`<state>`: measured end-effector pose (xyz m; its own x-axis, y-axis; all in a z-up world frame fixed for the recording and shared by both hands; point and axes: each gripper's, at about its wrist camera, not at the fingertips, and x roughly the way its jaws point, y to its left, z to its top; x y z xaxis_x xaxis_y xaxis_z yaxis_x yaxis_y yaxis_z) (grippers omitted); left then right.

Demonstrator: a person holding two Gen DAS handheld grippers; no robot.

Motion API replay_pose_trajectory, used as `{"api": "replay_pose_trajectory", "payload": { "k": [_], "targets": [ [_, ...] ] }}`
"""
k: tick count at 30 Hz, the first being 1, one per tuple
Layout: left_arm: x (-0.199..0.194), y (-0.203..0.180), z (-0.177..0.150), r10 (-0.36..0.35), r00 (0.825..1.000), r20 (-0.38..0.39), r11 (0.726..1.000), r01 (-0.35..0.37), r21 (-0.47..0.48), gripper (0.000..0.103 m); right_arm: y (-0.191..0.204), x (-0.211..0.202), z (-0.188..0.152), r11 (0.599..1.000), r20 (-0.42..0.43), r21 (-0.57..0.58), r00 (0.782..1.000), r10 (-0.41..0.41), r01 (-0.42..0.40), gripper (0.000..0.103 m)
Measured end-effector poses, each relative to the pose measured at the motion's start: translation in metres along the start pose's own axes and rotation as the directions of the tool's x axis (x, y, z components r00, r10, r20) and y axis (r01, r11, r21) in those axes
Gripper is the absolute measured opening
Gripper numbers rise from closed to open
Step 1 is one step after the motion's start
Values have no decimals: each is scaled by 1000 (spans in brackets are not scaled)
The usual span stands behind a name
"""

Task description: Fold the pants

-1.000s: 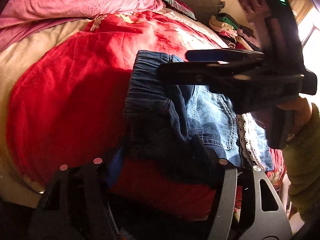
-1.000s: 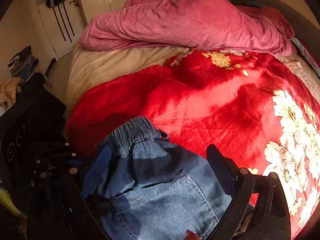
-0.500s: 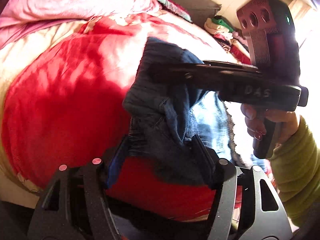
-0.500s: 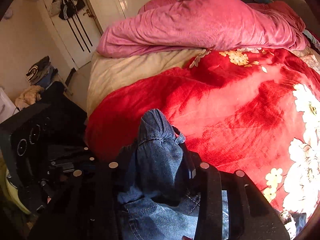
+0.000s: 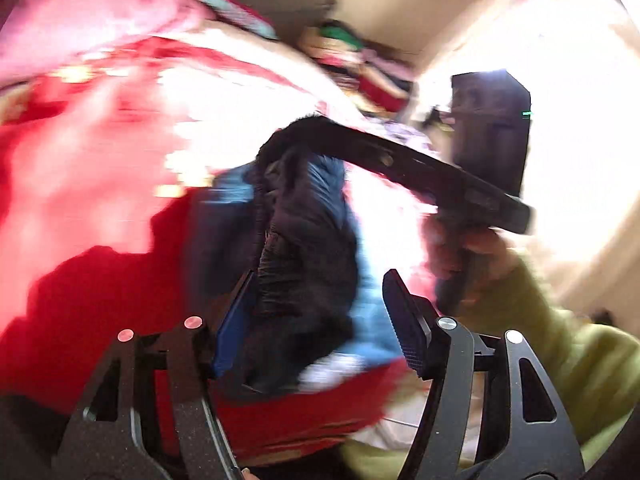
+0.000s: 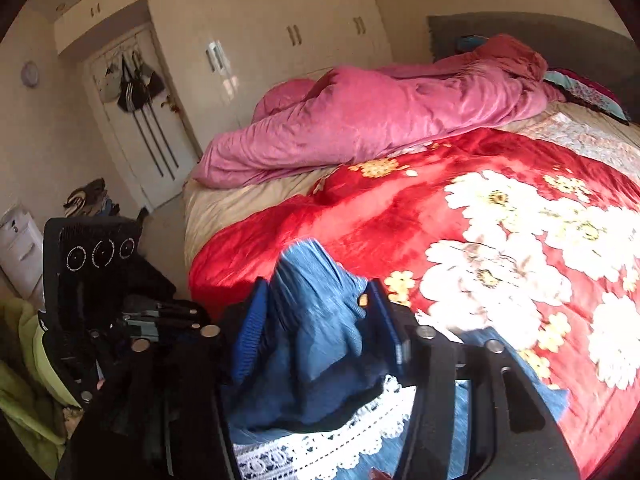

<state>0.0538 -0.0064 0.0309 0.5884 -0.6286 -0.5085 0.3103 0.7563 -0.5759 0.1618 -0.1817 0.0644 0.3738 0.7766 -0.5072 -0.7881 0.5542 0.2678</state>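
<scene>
Denim: pants [image 6: 316,320] bunched, lifted above red blanket [image 6: 460,216]
L gripper [image 5: 316,320]: clamps pants
R gripper [image 6: 320,320]: jaws opening, denim between
Around: pink duvet [image 6: 380,120], wardrobe [image 6: 280,32] behind
Blocking: blur, glare

Both wrist views look closely down along their fingers, sharing the red blanket [image 6: 400,208].

Your left view is smeared by motion blur, with window glare [image 5: 560,100] perhaps blowing out its right; your right view stays sharper.
</scene>
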Motion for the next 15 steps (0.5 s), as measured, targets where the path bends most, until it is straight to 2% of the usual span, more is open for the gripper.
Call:
{"api": "replay_pose_trajectory", "payload": {
  "k": [1,2,5,6,8,11,13,15],
  "targets": [
    [3,-8,-2,-44,999,-13,999,45,24,56,-9,-14,-6,999,26,42,999,-21,20,69],
    [4,-15,-4,-61,998,-22,997,62,52,56,-18,-26,-13,995,35,89,998,-57,53,71],
    [-2,-21,-6,-30,1000,4,995,30,93,57,-29,-51,-33,978,38,155,988,-149,141,72],
    [-6,-20,-6,-4,1000,20,995,2,95,58,-29,-55,-39,973,29,167,986,-167,160,72],
    [-8,-18,-6,106,994,39,989,-110,102,62,-25,-58,-48,967,14,180,982,-188,183,72],
    [8,-8,-5,225,974,4,970,-224,96,62,-15,-51,-57,966,-19,183,983,-184,184,72],
    [25,-9,-7,266,963,-31,956,-260,136,62,-10,-40,-60,964,-57,176,980,-190,197,72],
    [41,-11,-12,301,952,-60,942,-286,176,62,-14,-31,-66,951,-124,158,961,-248,266,72]
  ]
}}
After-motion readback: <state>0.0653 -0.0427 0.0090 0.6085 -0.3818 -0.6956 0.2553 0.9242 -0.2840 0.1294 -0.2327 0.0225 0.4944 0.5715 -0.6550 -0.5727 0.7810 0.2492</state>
